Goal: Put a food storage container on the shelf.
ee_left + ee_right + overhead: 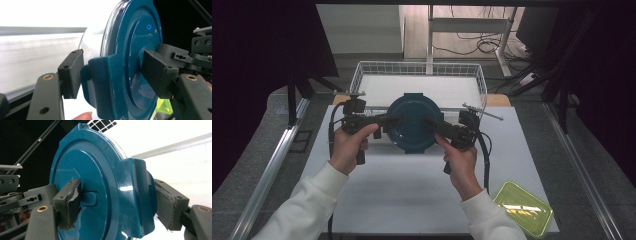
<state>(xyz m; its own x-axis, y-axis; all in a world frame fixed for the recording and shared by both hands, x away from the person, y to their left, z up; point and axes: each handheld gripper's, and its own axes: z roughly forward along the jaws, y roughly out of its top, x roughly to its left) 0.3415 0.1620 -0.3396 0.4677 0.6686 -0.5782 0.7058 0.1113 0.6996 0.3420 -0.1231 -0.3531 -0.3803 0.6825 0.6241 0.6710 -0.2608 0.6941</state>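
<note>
A round clear container with a dark teal lid [412,125] hangs in the air just in front of the wire basket, tilted so the lid faces the person. My left gripper [394,120] grips its left edge. In the left gripper view, the gripper [113,72] has one pad on the clear wall beside a lid latch [105,85] and the other pad on the lid's top. My right gripper [429,122] holds the opposite edge. In the right gripper view, the gripper [120,203] is clamped across the lid [87,182] and its right-hand latch.
A white wire basket [419,67] stands at the far edge of the white table board [412,195]. A yellow-green tray [523,207] lies at the near right corner, and it also shows as the yellow-green tray [163,106] behind the lid. Metal rails run along both sides.
</note>
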